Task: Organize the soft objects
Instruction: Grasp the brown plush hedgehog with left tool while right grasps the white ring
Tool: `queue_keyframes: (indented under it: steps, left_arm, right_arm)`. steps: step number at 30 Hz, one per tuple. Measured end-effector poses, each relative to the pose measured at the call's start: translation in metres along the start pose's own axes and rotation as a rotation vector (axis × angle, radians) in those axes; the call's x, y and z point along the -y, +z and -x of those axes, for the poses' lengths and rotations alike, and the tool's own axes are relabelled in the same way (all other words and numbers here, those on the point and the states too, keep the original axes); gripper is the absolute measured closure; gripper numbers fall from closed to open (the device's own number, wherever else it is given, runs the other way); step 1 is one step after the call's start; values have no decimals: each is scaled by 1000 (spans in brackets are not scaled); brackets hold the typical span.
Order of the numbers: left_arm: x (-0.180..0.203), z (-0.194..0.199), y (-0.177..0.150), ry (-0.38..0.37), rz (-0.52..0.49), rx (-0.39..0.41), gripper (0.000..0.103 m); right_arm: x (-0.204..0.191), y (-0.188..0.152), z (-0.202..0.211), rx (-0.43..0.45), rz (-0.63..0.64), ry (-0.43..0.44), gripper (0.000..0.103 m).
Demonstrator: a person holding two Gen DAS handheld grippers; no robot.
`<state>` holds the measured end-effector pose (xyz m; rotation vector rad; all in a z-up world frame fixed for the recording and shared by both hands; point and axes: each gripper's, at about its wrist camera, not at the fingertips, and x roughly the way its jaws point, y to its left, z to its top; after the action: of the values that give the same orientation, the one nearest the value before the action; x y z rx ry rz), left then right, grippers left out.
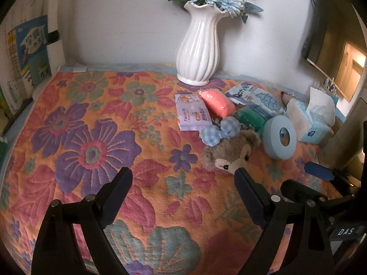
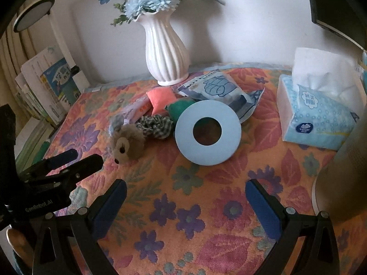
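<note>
Hovering wide open and empty, left gripper [image 1: 183, 171] just short of the plush toy [image 1: 231, 153], right gripper [image 2: 185, 183] likewise gaping, blue ring [image 2: 208, 132] beside the toy, beyond its fingertips.

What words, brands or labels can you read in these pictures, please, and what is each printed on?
"Vinda": tissue pack.
"Fanoo": purple wipes pack; its other print is too small.
"DAS": right claw's body, seen by the left wrist camera.
"GenRobot.AI": left claw's body, seen by the right wrist camera.
Blue pouch lettering: partly hidden.
Book cover: blurred.
</note>
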<state>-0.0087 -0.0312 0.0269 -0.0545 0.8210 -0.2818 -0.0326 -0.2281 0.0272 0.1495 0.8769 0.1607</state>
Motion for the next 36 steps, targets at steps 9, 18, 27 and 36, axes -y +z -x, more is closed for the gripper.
queue_keyframes:
  steps: [9,18,27,36]
  left_arm:
    - [-4,-2,2,-8,15,-10,14]
    - [-4,-2,2,-9,17,-14,14]
    - [-6,-3,2,-21,38,-19,14]
    - [-31,-2,3,-138,173,-35,35]
  right_arm:
    - [1,0,-2,-12,-2,5,0]
    - [0,0,-2,-14,-2,3,0]
    - [2,-1,0,1,-12,-2,0]
    - [1,-1,17,67,-44,-144,0]
